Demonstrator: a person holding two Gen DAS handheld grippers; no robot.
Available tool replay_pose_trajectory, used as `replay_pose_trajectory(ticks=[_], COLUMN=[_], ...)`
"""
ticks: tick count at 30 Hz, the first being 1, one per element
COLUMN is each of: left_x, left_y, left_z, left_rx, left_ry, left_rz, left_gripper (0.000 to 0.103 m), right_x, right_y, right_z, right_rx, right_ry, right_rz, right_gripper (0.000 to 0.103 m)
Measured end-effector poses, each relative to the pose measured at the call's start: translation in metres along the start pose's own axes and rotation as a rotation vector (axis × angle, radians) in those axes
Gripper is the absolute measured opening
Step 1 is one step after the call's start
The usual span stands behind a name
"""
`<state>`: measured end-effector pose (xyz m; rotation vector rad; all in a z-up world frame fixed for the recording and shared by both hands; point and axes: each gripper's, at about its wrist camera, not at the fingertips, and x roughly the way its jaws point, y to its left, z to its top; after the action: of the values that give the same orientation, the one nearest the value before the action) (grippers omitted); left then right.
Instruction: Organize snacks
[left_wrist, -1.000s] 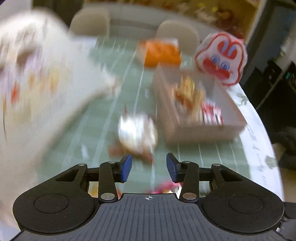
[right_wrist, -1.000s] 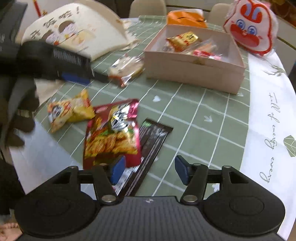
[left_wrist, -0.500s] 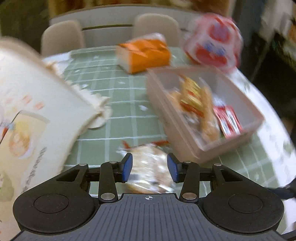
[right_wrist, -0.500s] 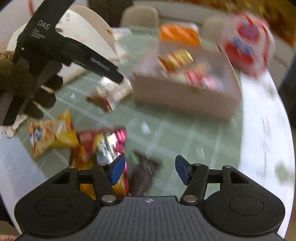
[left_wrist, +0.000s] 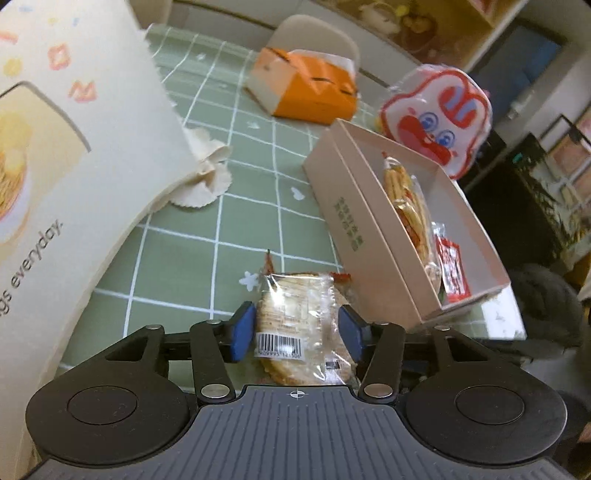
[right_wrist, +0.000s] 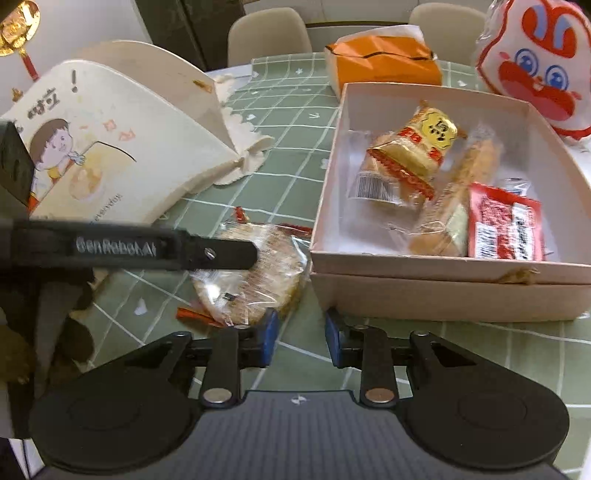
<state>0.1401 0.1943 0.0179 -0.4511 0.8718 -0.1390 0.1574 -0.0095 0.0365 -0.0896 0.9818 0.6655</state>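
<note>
The cracker packet's (left_wrist: 299, 325) near end is hidden behind the gripper body; beside it, the paper bag (left_wrist: 74, 155) is cropped.

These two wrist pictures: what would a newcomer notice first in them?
Probably the red-and-white cartoon-face bag behind the pink box, and the orange package beside it. Next, the clear-wrapped rice cracker lying on the green checked tablecloth between the opening jaws of the left gripper, close to the box's near wall.
</note>
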Motion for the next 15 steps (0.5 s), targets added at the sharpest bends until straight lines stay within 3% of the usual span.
replay_pose_trajectory(ticks=[5,10,15], left_x=[-0.016,-0.056,-0.063], left_y=[-0.004,-0.034,-0.071], left_z=[-0.006,-0.031,-0.055], left_rx=[-0.084,-0.137,-0.010], left_ry=[0.046,0.057,0.084], left_rz=[0.014,0.052,0.228], left_gripper=[0.054,0.050,0.047], right_x=[-0.004,-0.026,-0.048], right_y=[0.000,0.007,0.009], right_z=[-0.001,-0.020,-0.048], right_rx=[-0.024,-0.081,-0.139], right_ry=[0.029,0.053,0.086], right_rz=[0.074,0.148,0.178], right_gripper=[0.021,0.021,0.021])
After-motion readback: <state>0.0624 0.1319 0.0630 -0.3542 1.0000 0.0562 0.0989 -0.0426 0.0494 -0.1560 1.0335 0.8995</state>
